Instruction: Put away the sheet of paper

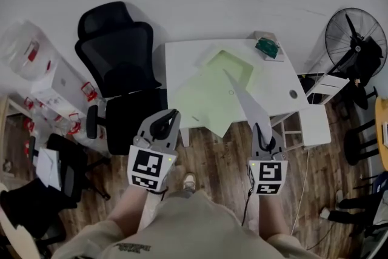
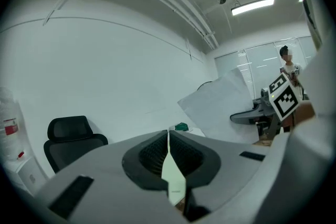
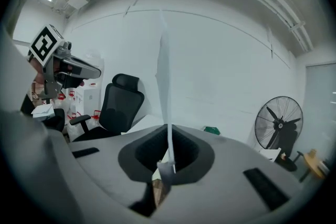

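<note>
Left claw [image 1: 171, 116], jaws together, points to 12 o'clock. Right claw [image 1: 260, 130], at its 3 o'clock, pinches the sheet of paper [image 1: 245, 99].

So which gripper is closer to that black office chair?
Left. The left gripper hangs just right of the black office chair; the right gripper, shut on the sheet of paper, is farther right, at the front edge of the white table.

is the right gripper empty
No, the right gripper is shut on a white sheet of paper that stands edge-on between its jaws.
</note>
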